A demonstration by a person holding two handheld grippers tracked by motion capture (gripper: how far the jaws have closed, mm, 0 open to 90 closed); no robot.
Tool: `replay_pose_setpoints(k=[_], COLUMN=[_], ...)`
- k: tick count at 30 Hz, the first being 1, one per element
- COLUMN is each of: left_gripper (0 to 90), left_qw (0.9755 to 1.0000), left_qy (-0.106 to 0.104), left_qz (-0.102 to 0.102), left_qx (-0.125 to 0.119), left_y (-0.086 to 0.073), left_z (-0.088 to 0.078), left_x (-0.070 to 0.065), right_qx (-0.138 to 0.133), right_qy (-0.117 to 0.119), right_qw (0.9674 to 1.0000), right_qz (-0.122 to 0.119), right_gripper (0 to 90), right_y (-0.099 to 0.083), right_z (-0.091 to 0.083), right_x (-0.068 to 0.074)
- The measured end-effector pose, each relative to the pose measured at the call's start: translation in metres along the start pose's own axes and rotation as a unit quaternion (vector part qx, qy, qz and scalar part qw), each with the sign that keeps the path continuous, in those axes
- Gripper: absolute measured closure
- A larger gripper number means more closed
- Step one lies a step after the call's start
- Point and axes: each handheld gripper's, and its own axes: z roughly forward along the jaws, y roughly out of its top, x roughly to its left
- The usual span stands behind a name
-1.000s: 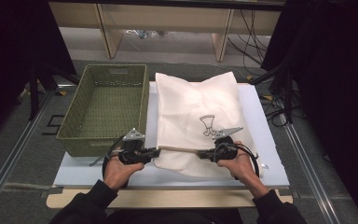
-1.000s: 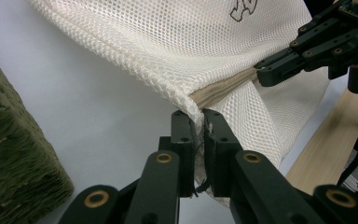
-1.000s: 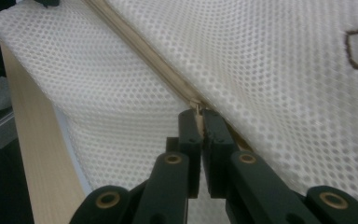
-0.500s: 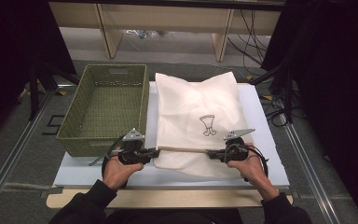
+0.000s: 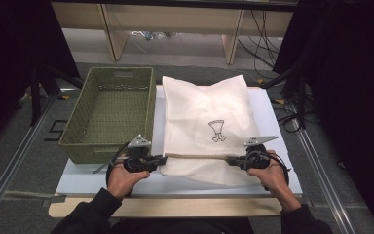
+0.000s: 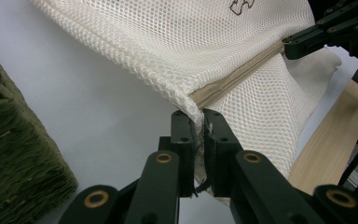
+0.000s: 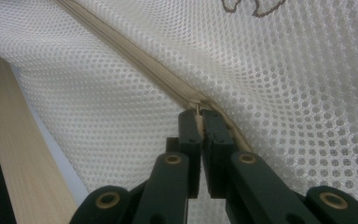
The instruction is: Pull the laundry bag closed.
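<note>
Since the earlier frames, the right gripper (image 5: pixel 230 160) has slid to the right along the zip (image 5: pixel 195 157), from about under the printed logo (image 5: pixel 217 131) to near the bag's right edge; the left gripper (image 5: pixel 163 159) sits where it was.

The mesh bag (image 5: pixel 204 109) lies flat on the white board (image 5: pixel 282 146), its long axis running away from the person, closed end far, zip end near. The zip crosses the bag left to right, just in front of the hands, stretched taut between the two grippers. In the left gripper view the jaws are clamped on the bag's corner (image 6: pixel 193 105) where the zip tape ends. In the right gripper view the jaws are closed on what looks like the zip slider (image 7: pixel 199 106), with the tape running off up and to the left.

What the next move turns on, as I judge it: the zip's line lies straight between the two grippers, so any further pull by the right one must follow that line, away from the left, which serves as anchor. The right hand (image 5: pixel 268 170) is the nearer to the zip's right end, and little travel seems left there.

A green basket (image 5: pixel 109 112) stands just left of the bag, touching or nearly touching its edge. The wooden table edge (image 5: pixel 175 207) runs under the forearms.
</note>
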Motion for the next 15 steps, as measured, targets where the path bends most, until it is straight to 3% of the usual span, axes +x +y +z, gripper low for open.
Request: replay_pose_setpoints(k=[5,6,8,11,13,15], left_gripper=[83.2,83.2,83.2,83.2,83.2,83.2], left_qw=[1.0,0.9999,1.0,1.0,1.0,0.9998], left_qy=[0.002,0.002,0.006,0.004,0.007,0.007], left_qz=[0.0,0.007,0.007,0.003,0.003,0.014], left_qx=[0.001,0.007,0.004,0.002,0.001,0.012], left_y=[0.0,-0.001,-0.002,-0.002,-0.002,-0.002], left_z=[-0.001,-0.002,-0.001,-0.002,-0.001,-0.001], left_x=[0.001,0.002,0.002,0.002,0.002,0.002], right_qx=[0.001,0.001,0.003,0.0,0.003,-0.003], right_qy=[-0.004,-0.005,-0.004,-0.014,-0.011,-0.012], right_qw=[1.0,1.0,0.9999,0.9999,0.9998,0.9999], right_qz=[0.007,-0.002,0.013,0.004,0.016,0.006], right_gripper=[88.3,88.3,88.3,88.3,88.3,88.3], right_y=[-0.002,-0.002,-0.004,-0.006,-0.008,-0.009], right_z=[-0.002,-0.003,-0.005,-0.007,-0.009,-0.011], right_x=[-0.001,-0.003,-0.003,-0.007,-0.008,-0.012])
